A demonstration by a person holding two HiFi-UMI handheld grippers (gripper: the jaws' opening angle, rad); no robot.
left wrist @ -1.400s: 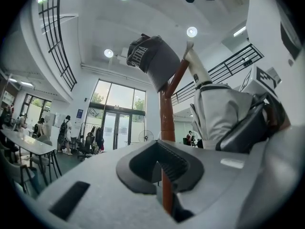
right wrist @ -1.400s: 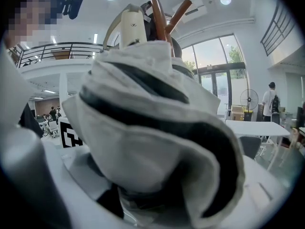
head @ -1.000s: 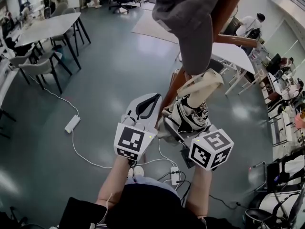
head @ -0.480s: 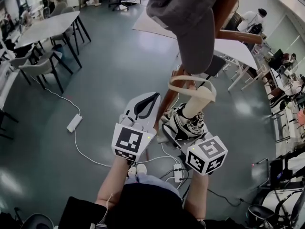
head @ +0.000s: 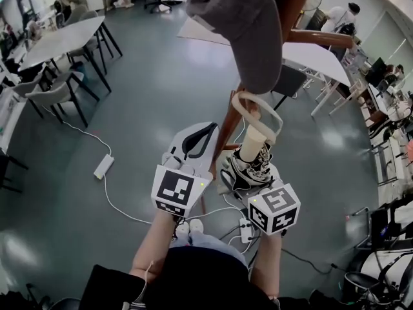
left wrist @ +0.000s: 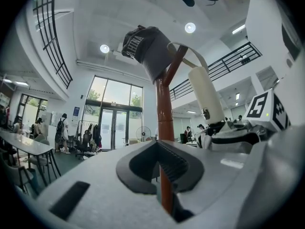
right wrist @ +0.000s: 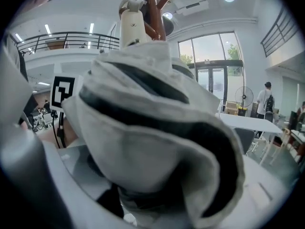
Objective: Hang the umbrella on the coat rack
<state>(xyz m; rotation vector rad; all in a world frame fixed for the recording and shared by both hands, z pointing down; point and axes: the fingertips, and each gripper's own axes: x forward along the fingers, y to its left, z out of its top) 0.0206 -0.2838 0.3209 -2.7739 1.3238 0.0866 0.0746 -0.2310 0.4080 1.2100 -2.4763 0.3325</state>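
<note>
Right gripper [head: 248, 173] has sunk a little over the last second and come in toward the person. Its marker cube now sits lower in the head view. Its jaws are spread wide and clamped on the rolled striped cloth of the umbrella [head: 251, 146], which fills that gripper's own view. The cream handle sticks out ahead of and above the jaws.

A second ago the handle leaned away and the strap [left wrist: 194, 55] lay slack across its top. Now the handle stands closer to upright, and the strap has opened into a ring above it. The ring sits just beside the brown pole of the coat rack [left wrist: 165, 113], under the grey hat [head: 248, 24].

From the left gripper view the strap seems to run up and round a peg of the rack. The hat covers that spot from above, so I cannot be sure it has caught.

Left gripper [head: 205, 133], to the left of the right one, has hardly stirred. Its jaws are closed tip to tip on nothing, and the pole shows through the gap beyond them.

If the strap is over a peg, this lowering looks like settling the weight onto it. The umbrella is not yet let go, so the hanging is near but unfinished.
</note>
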